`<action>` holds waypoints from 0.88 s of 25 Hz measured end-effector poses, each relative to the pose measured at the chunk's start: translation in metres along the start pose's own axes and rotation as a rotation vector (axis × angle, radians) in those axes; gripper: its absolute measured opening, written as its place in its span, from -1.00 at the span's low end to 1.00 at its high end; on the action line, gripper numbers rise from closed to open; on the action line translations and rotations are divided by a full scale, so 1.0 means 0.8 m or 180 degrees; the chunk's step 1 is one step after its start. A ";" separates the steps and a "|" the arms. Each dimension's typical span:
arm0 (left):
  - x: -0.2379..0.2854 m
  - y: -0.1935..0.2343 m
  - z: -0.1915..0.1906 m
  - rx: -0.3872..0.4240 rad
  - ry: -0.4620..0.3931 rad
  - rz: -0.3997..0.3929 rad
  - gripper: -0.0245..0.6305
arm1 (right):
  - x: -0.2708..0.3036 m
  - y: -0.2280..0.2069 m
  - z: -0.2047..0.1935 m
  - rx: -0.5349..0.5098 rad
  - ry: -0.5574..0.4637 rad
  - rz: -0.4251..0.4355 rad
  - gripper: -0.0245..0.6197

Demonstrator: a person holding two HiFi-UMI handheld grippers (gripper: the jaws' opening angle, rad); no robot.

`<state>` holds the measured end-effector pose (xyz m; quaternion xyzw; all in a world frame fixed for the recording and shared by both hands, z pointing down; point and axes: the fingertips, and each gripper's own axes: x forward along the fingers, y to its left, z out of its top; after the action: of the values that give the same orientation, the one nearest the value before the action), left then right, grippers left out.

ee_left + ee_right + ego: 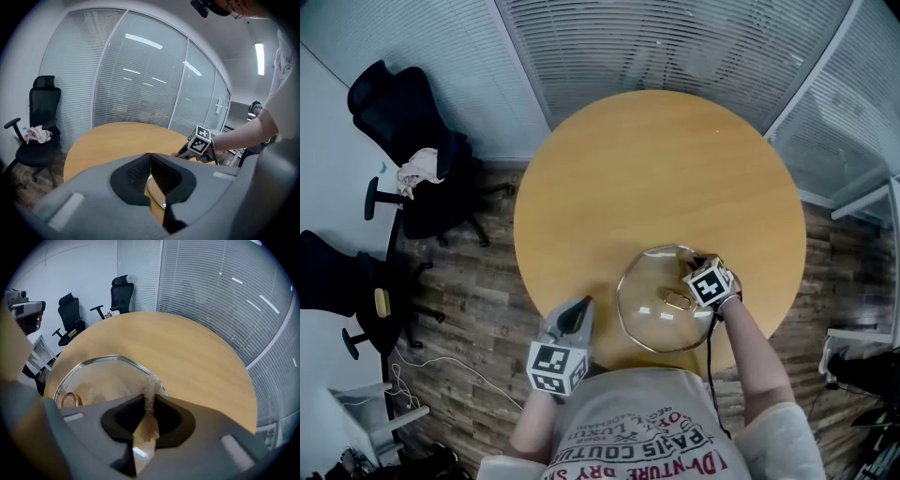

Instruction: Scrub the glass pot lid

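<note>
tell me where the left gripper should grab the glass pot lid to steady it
Probably the gold handle at the centre of the glass pot lid, from above on its left. The lid lies flat, rim against the table, so only the handle stands up, and the right gripper holds a scrub pad at the right rim.

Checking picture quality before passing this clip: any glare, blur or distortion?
Head view: even light, sharp; soft reflections on the glass pot lid. Left gripper view: black fisheye corners, ceiling lights mirrored in the glass wall. Right gripper view: round table bulges, scrub pad in the right gripper looks soft.
</note>
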<state>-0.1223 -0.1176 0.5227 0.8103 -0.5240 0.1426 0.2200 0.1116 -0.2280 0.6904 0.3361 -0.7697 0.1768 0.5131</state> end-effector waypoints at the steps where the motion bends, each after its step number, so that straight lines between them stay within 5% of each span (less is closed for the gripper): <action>1: 0.001 0.000 0.000 -0.0007 0.0004 0.0007 -0.90 | 0.000 0.001 0.003 -0.0039 -0.0003 -0.0002 -0.72; 22: -0.009 0.042 -0.006 -0.0074 -0.0015 0.0115 -0.90 | 0.023 0.049 0.061 -0.0647 0.0119 0.0097 -0.72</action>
<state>-0.1554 -0.1214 0.5307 0.7985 -0.5407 0.1385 0.2255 0.0467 -0.2362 0.6898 0.2673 -0.7790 0.1119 0.5561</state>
